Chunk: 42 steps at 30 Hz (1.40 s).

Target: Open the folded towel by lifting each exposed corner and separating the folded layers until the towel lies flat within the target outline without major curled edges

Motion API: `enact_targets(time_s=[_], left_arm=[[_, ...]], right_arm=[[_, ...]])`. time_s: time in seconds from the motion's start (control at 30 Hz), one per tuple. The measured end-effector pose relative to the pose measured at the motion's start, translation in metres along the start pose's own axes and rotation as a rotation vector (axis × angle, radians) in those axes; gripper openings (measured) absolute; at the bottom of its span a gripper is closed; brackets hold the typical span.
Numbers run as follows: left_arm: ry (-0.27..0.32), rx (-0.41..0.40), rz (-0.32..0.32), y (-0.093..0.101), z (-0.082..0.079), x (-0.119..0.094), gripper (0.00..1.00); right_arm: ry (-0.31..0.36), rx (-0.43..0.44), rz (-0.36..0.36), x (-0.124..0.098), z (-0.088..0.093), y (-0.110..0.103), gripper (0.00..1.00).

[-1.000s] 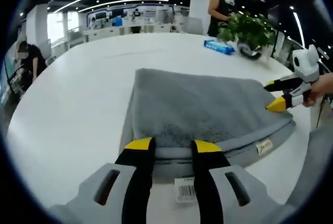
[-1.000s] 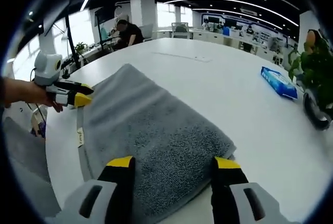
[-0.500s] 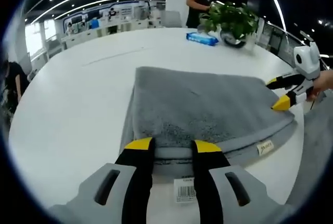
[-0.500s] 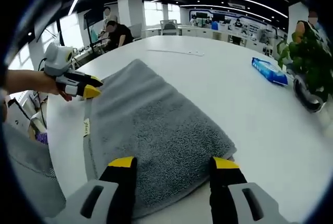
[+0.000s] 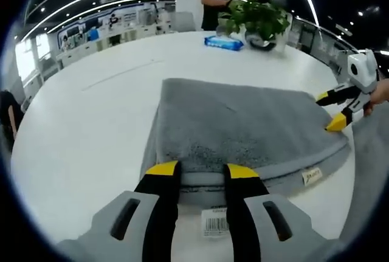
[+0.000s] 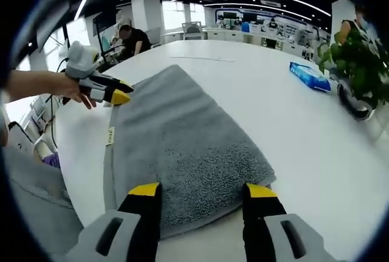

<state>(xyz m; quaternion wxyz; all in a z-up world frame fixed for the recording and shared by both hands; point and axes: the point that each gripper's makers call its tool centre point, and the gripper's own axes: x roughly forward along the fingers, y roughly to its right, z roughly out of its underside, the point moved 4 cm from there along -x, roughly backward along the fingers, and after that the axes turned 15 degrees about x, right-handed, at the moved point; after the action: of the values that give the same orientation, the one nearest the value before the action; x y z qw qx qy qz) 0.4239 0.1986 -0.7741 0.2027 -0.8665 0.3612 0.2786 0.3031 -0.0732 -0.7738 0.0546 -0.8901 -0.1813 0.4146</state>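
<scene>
A grey folded towel [image 5: 243, 122] lies on the white round table [image 5: 79, 122], with a small label [image 5: 311, 177] on its near hem. My left gripper [image 5: 202, 169] stands open at the towel's thick folded edge, and a barcode tag [image 5: 214, 222] lies between its jaws. At the right, my right gripper [image 5: 331, 111] is open at the towel's corner. In the right gripper view the towel [image 6: 182, 134] stretches away from my open right gripper [image 6: 202, 190], whose jaws straddle its near edge. A hand holds the left gripper [image 6: 123, 92] at the towel's far left corner, above the label [image 6: 110, 135].
A blue packet [image 5: 223, 43] and a potted plant [image 5: 258, 22] stand at the table's far side, the packet [image 6: 310, 75] and plant [image 6: 358, 61] at right in the right gripper view. People stand and sit beyond the table. Bare tabletop [image 6: 292, 134] surrounds the towel.
Both views have swung a little with the hands. The towel lies as before, and both grippers stay open at its edges.
</scene>
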Motion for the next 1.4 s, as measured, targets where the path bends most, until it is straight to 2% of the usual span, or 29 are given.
enact_targets(time_s=[0.27,0.47,0.8,1.1,1.4], left_arm=[[-0.019,0.047,0.062,-0.008,-0.008,0.012,0.28],[-0.016,0.070,0.082,-0.013,-0.013,0.019,0.28],[-0.008,0.127,0.157,-0.024,-0.024,0.035,0.28],[-0.008,0.169,0.189,-0.029,-0.037,0.052,0.28],[-0.003,0.221,0.247,-0.036,-0.050,0.071,0.28]], right_arm=[[0.001,0.009,-0.002,-0.006,0.008,-0.005,0.50],[0.009,0.030,0.003,-0.009,0.014,-0.011,0.50],[0.005,0.077,-0.019,-0.016,0.022,-0.022,0.46],[-0.011,0.074,-0.038,-0.017,0.026,-0.030,0.44],[0.005,0.061,-0.032,-0.017,0.032,-0.040,0.46]])
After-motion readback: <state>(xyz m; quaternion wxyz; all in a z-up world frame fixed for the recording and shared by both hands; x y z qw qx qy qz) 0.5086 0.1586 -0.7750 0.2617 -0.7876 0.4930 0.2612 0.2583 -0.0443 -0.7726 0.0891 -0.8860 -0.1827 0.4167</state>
